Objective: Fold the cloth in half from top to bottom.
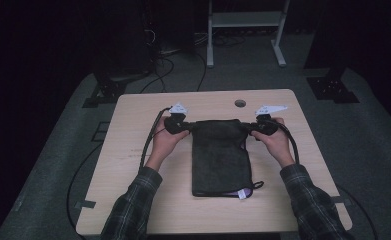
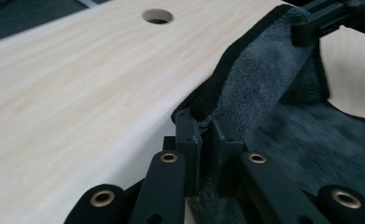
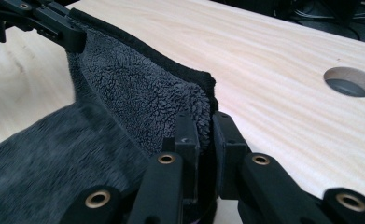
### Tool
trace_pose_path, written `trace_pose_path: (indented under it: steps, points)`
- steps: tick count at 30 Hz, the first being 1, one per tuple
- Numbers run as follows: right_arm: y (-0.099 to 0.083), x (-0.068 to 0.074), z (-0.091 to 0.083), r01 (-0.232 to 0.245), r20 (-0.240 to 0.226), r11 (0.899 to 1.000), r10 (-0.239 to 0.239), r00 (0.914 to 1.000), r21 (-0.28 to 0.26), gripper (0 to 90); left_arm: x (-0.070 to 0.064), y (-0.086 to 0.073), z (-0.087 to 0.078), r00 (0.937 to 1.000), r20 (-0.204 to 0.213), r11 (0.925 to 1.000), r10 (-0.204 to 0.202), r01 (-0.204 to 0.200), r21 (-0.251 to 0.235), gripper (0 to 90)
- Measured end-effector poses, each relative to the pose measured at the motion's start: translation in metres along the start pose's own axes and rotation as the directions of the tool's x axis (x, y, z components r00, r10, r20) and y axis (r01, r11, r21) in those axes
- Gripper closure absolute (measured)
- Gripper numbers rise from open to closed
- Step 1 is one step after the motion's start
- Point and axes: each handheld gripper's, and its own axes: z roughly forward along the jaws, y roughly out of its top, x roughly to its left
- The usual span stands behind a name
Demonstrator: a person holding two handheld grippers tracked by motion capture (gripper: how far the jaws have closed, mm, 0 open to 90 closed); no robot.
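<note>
Plaid flannel sleeves [image 1: 133, 207] in dark green and grey, cuffs buttoned at the wrists; matte black left gripper [image 2: 207, 135] and right gripper [image 3: 204, 135], blocky jaws, brass-ringed rivets along the links; pale grey three-cornered plates on top; black cables trailing behind.

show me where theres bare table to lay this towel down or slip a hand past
Bare light wooden table lies left of the dark grey fleecy towel, out to the left edge, and right of it. A strip runs behind, around the round hole. Crowded: the towel's far edge, pinched by left tongs and right tongs.
</note>
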Motion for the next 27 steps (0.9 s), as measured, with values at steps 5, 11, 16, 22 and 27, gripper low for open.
trace_pose_path:
  steps: [5, 11, 16, 22, 27]
  points:
    - [-0.009, 0.009, -0.008, 0.014, -0.018, 1.000, -0.014, 0.9997, 0.002, 81.3, -0.013, -0.009, -0.009, 0.9993, 0.035, 1.0000, 0.009, -0.009, -0.001, 83.4]
    - [-0.013, 0.021, -0.024, 0.029, -0.049, 0.999, -0.031, 0.9983, -0.030, 81.3, -0.025, -0.017, -0.025, 0.9972, 0.074, 0.9994, 0.005, -0.002, -0.034, 83.3]
    - [-0.016, 0.033, -0.036, 0.054, -0.078, 0.998, -0.056, 0.9954, -0.033, 81.3, -0.035, -0.023, -0.036, 0.9941, 0.109, 0.9994, 0.005, -0.001, -0.034, 83.3]
    - [-0.032, 0.048, -0.045, 0.068, -0.108, 0.998, -0.068, 0.9918, -0.007, 81.2, -0.052, -0.037, -0.042, 0.9918, 0.127, 0.9998, 0.017, -0.016, -0.011, 83.1]
    - [-0.043, 0.059, -0.052, 0.073, -0.126, 0.997, -0.071, 0.9895, 0.007, 81.2, -0.065, -0.050, -0.047, 0.9890, 0.147, 0.9998, 0.017, -0.019, 0.009, 83.0]
